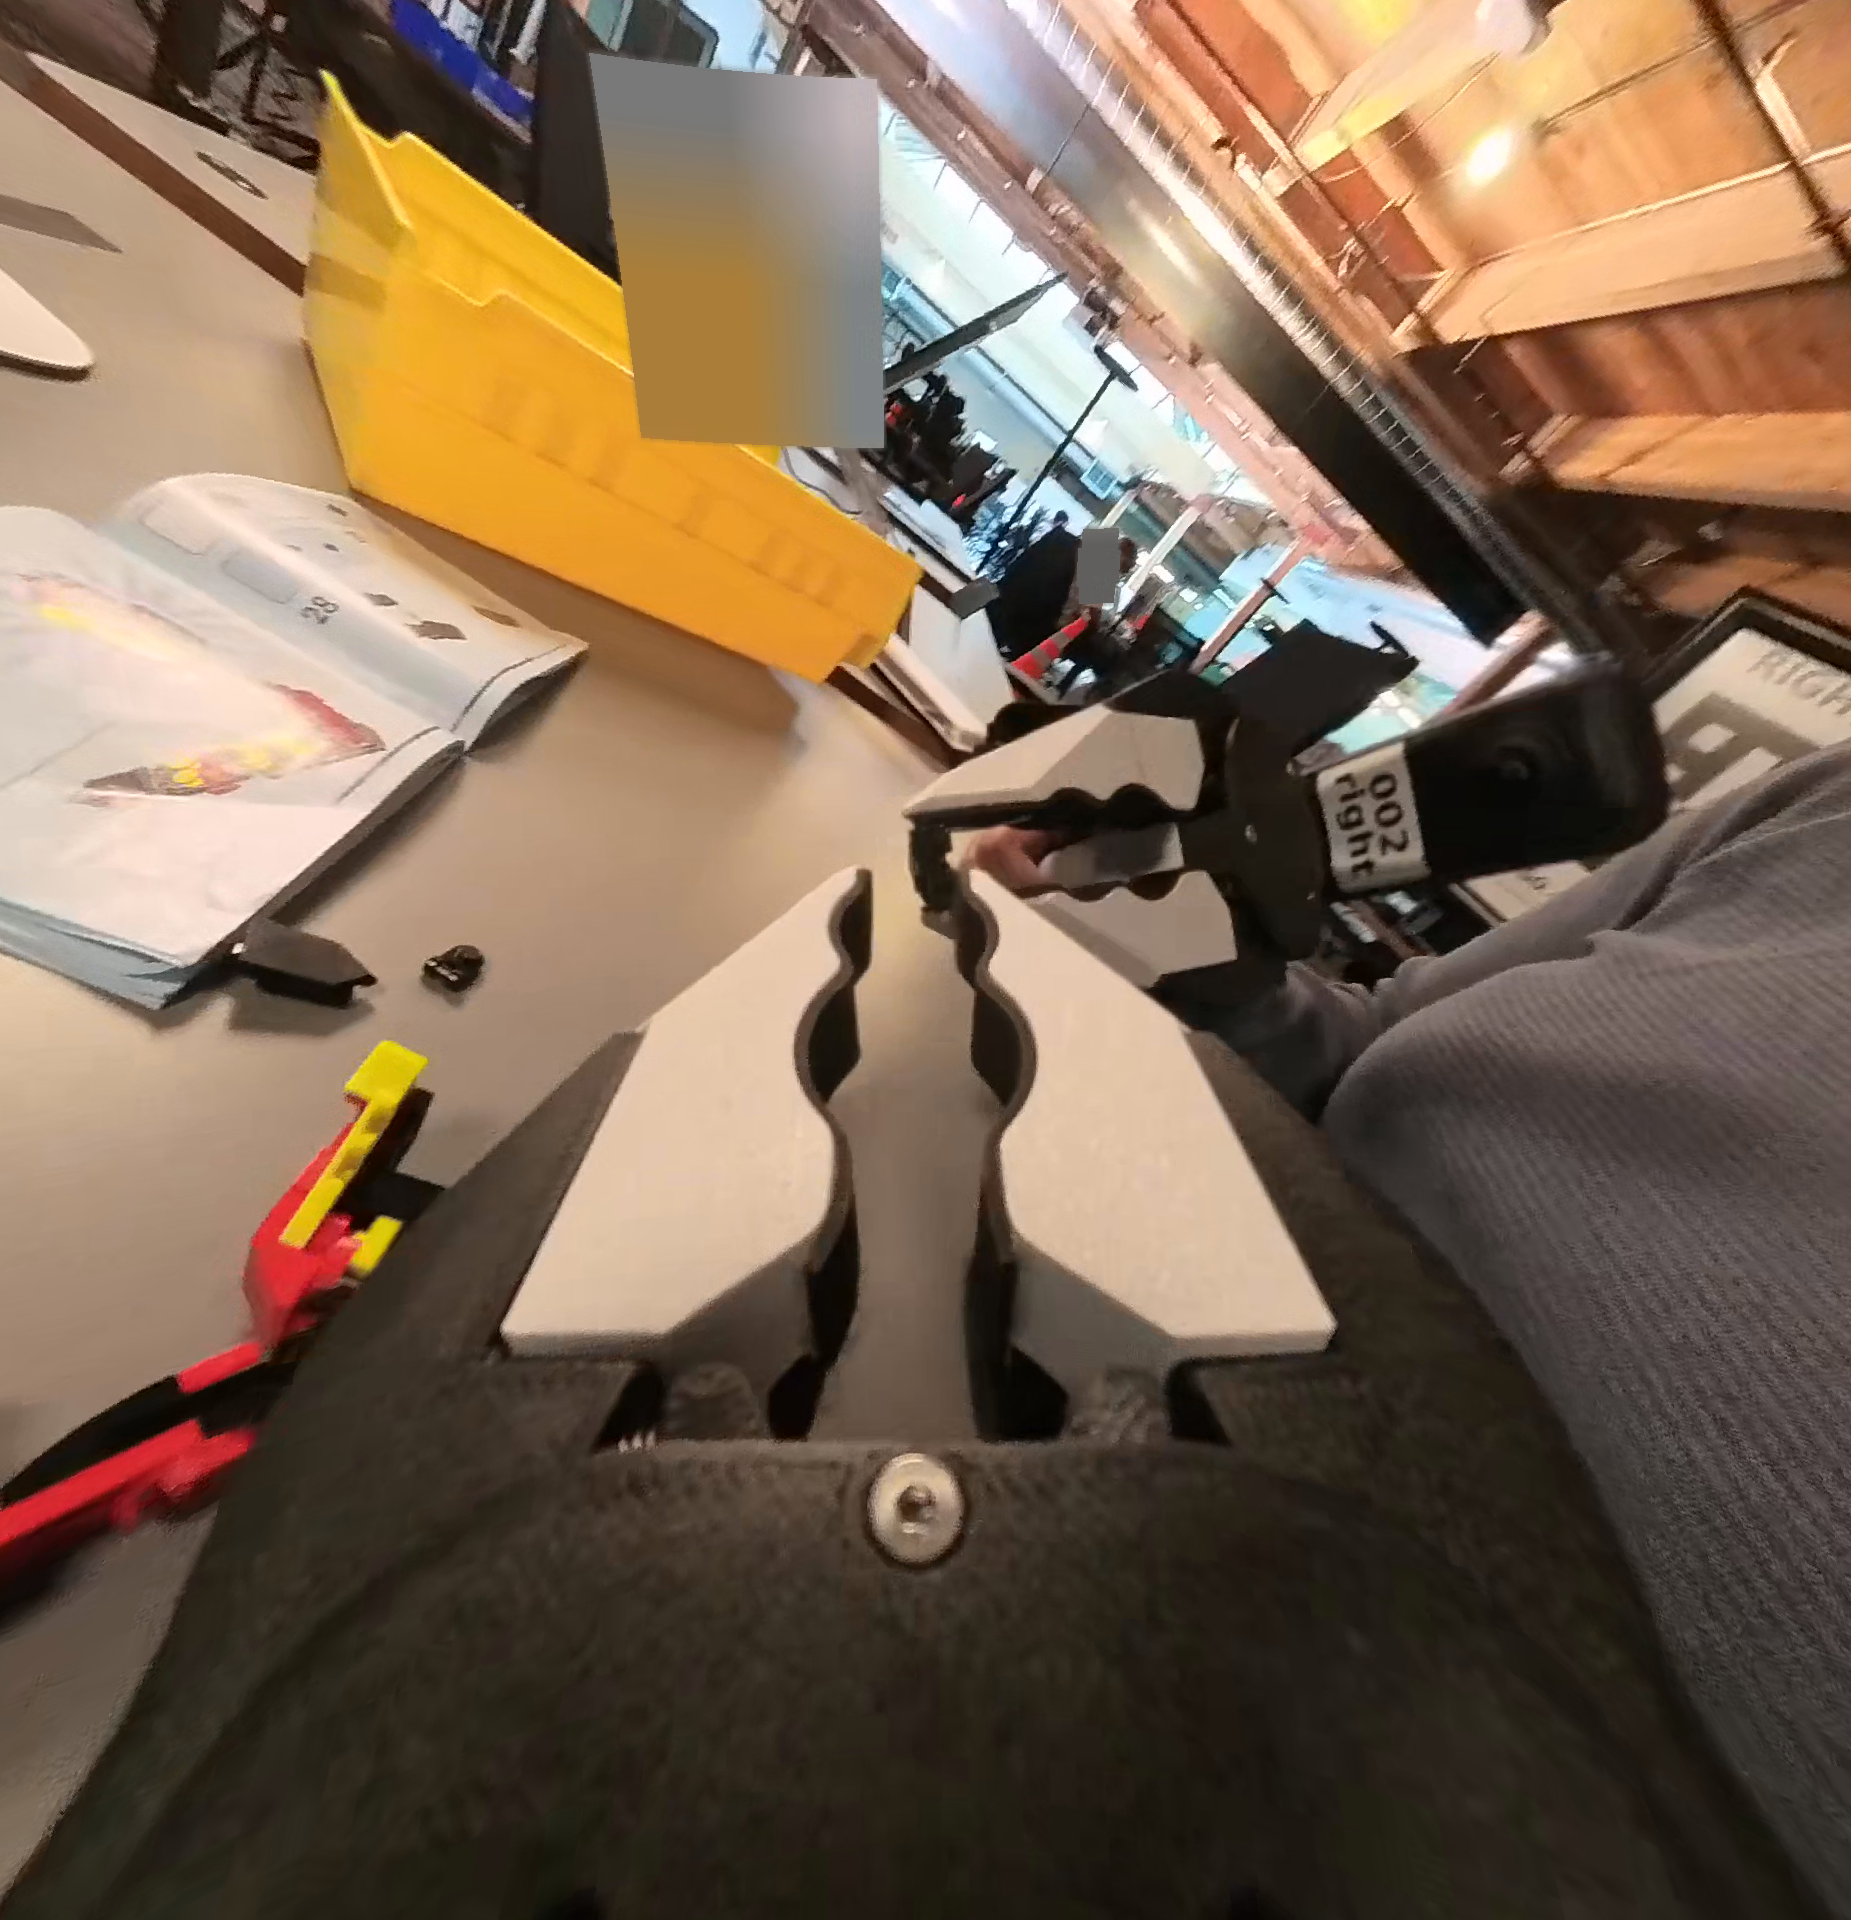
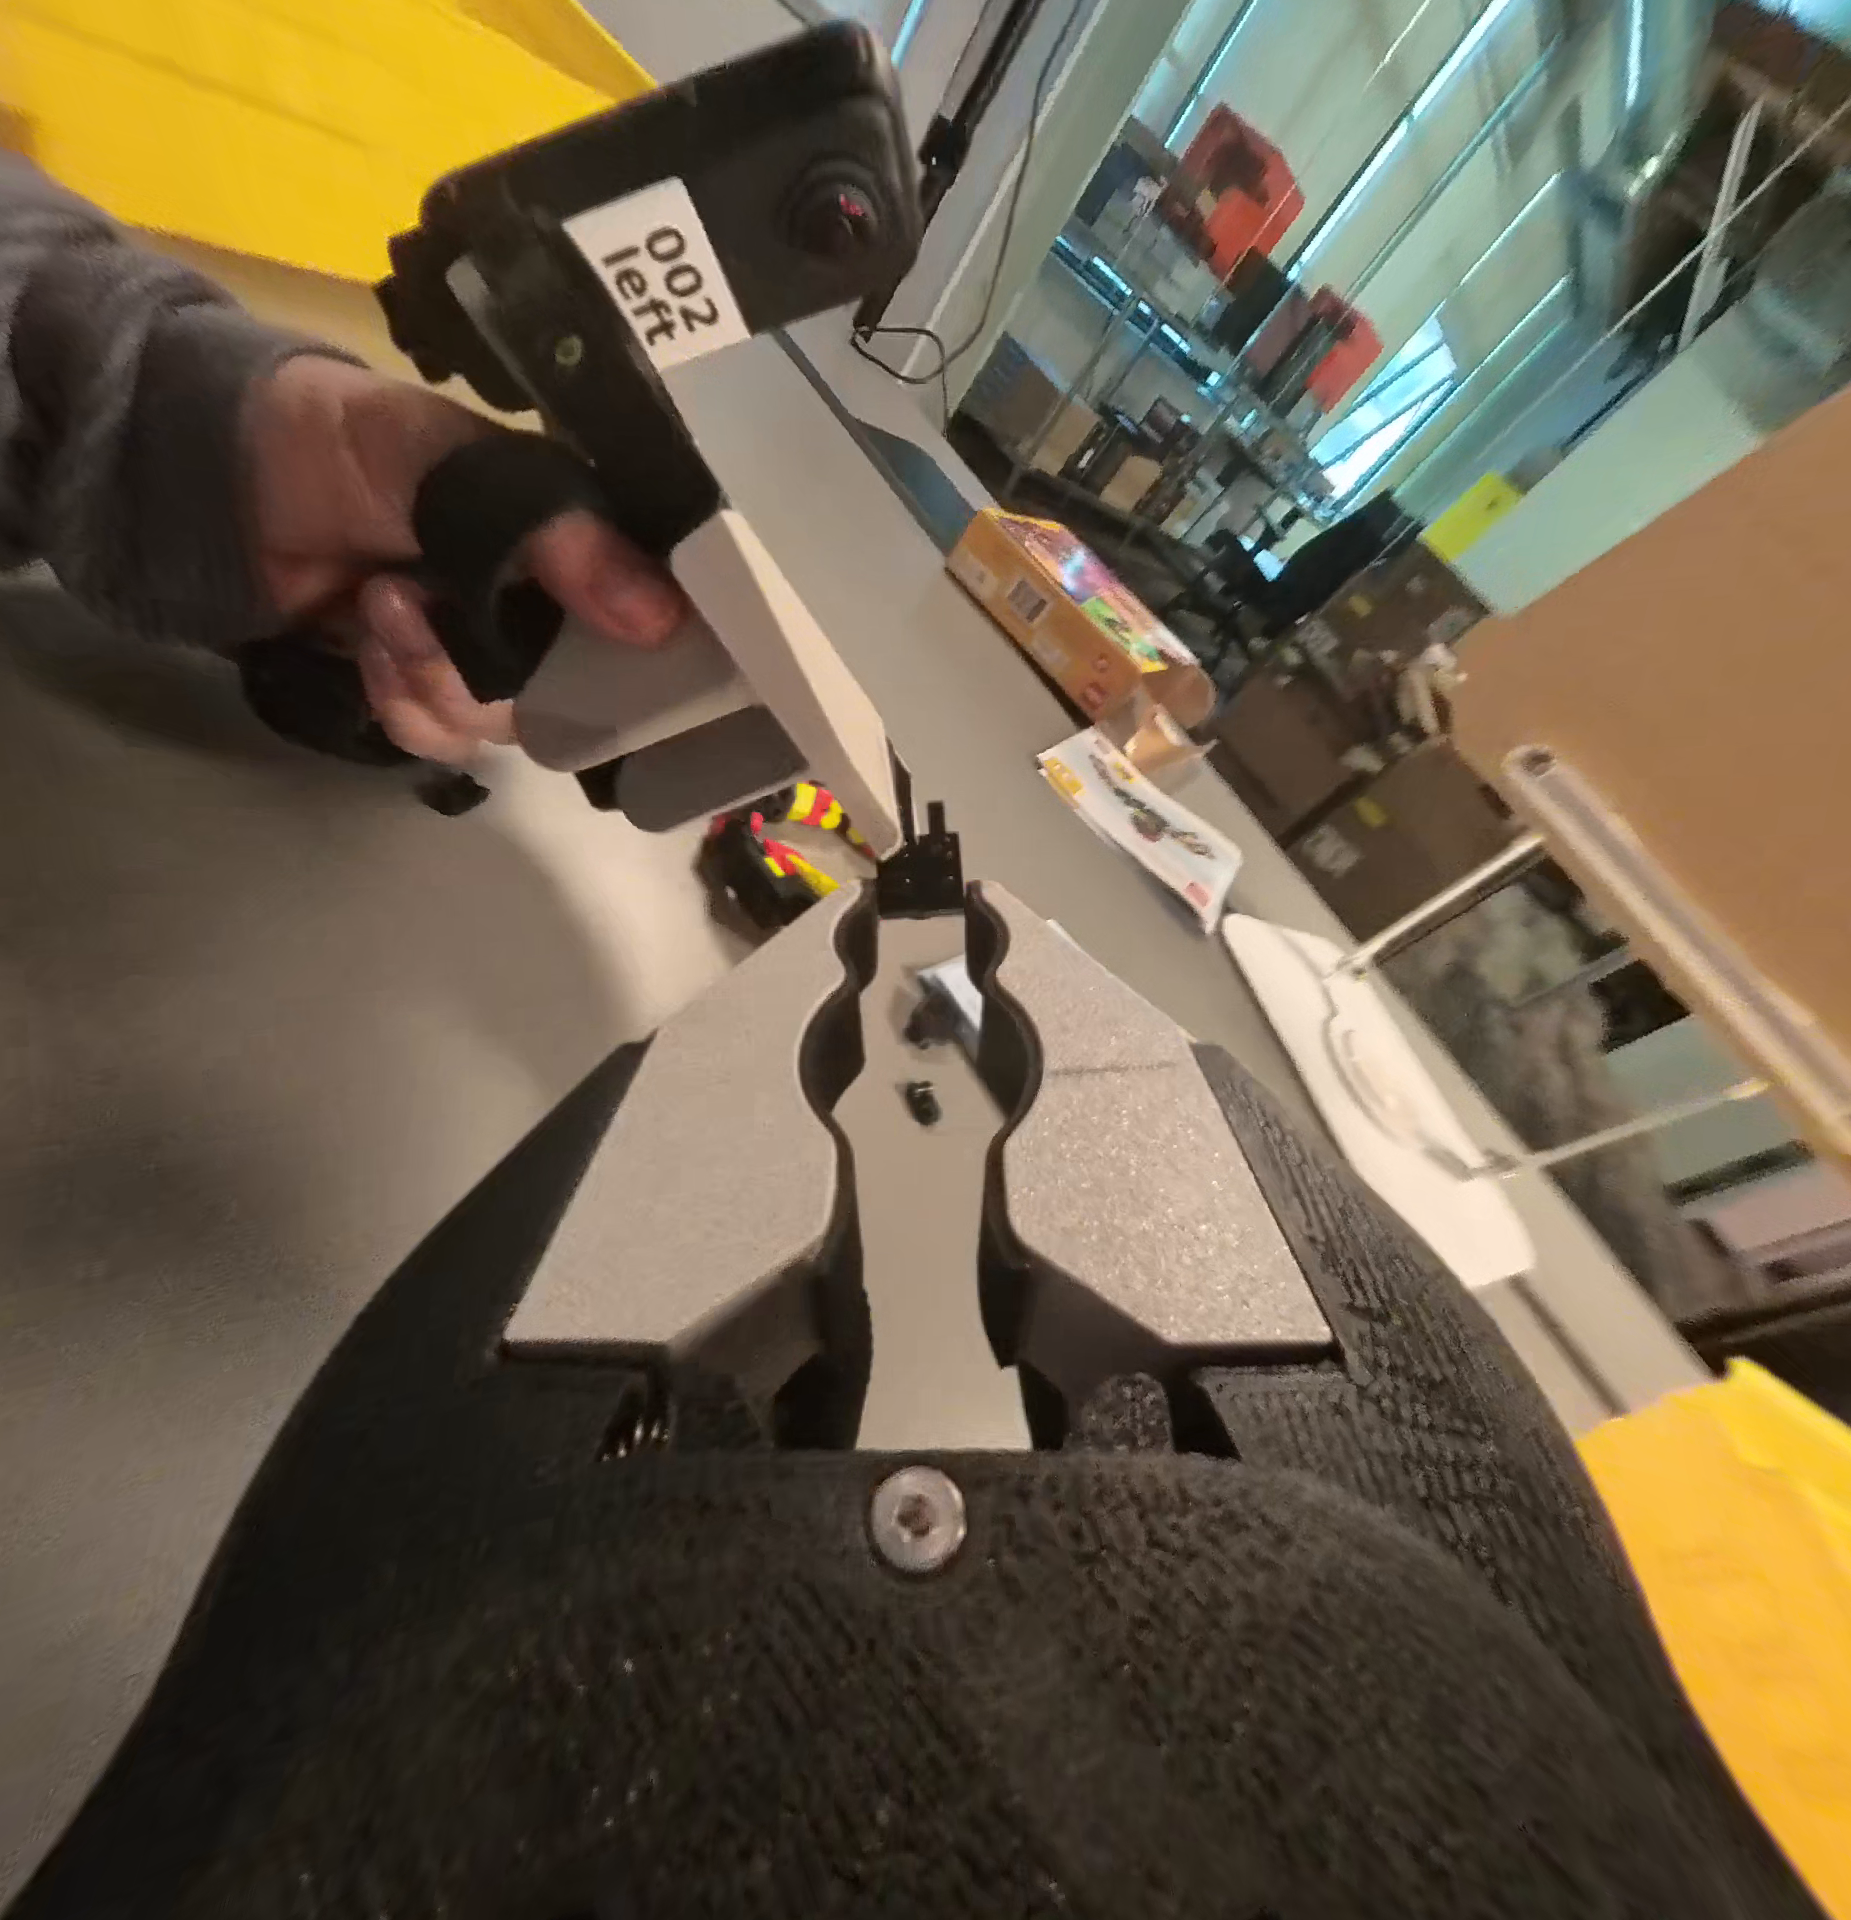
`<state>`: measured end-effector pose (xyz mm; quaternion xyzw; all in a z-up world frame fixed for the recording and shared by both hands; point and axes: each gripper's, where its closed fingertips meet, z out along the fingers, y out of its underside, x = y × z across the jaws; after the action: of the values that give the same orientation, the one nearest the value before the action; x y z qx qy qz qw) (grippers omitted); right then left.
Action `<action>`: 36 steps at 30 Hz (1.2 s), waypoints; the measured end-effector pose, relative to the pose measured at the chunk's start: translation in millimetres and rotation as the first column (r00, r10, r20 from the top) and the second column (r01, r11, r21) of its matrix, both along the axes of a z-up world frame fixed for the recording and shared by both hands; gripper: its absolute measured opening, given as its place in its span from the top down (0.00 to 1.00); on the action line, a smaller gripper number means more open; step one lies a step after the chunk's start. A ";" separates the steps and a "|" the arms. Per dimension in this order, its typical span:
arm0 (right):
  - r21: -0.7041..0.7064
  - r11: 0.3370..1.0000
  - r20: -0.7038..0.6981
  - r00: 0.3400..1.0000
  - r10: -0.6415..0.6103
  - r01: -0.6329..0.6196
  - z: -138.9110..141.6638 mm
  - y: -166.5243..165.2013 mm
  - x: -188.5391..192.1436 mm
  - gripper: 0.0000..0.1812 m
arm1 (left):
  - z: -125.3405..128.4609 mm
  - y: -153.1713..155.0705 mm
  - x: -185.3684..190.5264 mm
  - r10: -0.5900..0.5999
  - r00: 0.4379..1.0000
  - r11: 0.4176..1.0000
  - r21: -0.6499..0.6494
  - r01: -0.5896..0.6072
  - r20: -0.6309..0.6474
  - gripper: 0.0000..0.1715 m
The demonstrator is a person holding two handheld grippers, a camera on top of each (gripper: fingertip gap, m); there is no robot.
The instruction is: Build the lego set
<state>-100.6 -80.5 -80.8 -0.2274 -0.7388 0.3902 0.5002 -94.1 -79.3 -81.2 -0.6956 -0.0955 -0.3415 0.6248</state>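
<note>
On the desk (image 1: 609,831), left to right: the open booklet (image 1: 204,707), a red-and-yellow model (image 1: 318,1226), two loose black pieces (image 1: 303,961), a yellow bin (image 1: 588,478). The left claw (image 1: 910,894) is parted, tips at a black piece (image 2: 921,873). That piece is pinched in the right claw (image 2: 921,899), its tips narrowly apart.

Grey table (image 1: 692,790), glass walls (image 2: 1316,260)

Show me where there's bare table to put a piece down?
Bare table lies between the open booklet, the yellow bin and the left gripper. It is crowded below the booklet: two loose black pieces and the red-and-yellow model.
</note>
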 end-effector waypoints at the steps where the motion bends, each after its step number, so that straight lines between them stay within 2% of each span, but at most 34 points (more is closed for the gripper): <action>1: 0.040 0.999 -0.022 1.000 -0.002 0.002 1.4 -0.5 0.3 0.92 | 2.3 -0.7 2.1 -0.019 1.000 1.000 0.016 0.019 0.018 0.95; 4: 0.074 0.997 -0.060 0.998 0.028 -0.023 6.9 -4.3 3.6 0.92 | 8.4 -4.3 6.3 -0.079 0.995 0.995 0.059 0.075 0.066 0.97; 6: -0.078 0.981 0.001 0.984 0.176 -0.175 14.2 -17.1 15.8 0.85 | 19.8 -12.0 15.6 -0.191 0.973 0.975 0.136 0.173 0.128 0.97; 7: -0.205 0.939 0.028 0.957 0.289 -0.277 22.7 -24.8 25.9 0.82 | 29.9 -18.1 22.1 -0.275 0.944 0.950 0.202 0.238 0.181 0.97; 9: -0.420 0.783 0.013 0.860 0.511 -0.458 46.5 -34.3 47.7 0.83 | 47.9 -32.4 36.7 -0.474 0.830 0.865 0.331 0.377 0.293 0.97; 11: -0.511 0.655 -0.003 0.763 0.646 -0.556 61.2 -37.8 60.4 0.83 | 55.4 -42.0 51.2 -0.615 0.706 0.779 0.408 0.476 0.350 0.97; 14: -0.503 0.573 -0.009 0.667 0.745 -0.647 71.2 -45.7 70.3 0.83 | 64.4 -57.0 71.8 -0.770 0.514 0.637 0.495 0.591 0.378 0.97; 16: -0.533 0.463 -0.038 0.566 0.823 -0.708 84.6 -51.6 83.8 0.85 | 68.9 -65.3 80.8 -0.830 0.403 0.557 0.537 0.634 0.386 0.97; 18: -0.558 0.362 -0.034 0.456 0.889 -0.747 92.2 -55.7 97.3 0.86 | 70.6 -72.3 90.2 -0.867 0.325 0.493 0.552 0.672 0.379 0.97; 19: -0.552 0.341 -0.017 0.418 0.908 -0.761 93.0 -58.4 101.9 0.86 | 70.6 -74.4 94.4 -0.877 0.298 0.471 0.554 0.687 0.376 0.97; 24: -0.407 0.360 0.095 0.354 0.931 -0.839 84.0 -73.6 113.4 0.88 | 67.1 -74.9 103.5 -0.887 0.216 0.428 0.555 0.713 0.408 0.97; 27: -0.391 0.358 0.135 0.332 0.934 -0.848 75.3 -78.6 114.2 0.92 | 64.5 -74.6 102.4 -0.883 0.202 0.429 0.556 0.712 0.423 0.97; 36: -0.301 0.451 0.210 0.402 0.891 -0.840 61.3 -78.8 110.0 0.96 | 58.2 -72.7 100.2 -0.871 0.230 0.454 0.529 0.717 0.434 0.97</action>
<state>9.4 -159.3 -19.6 0.0899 -0.7915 0.6003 0.0711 6.1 -152.1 -22.9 -0.4006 0.0991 -0.8396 0.3533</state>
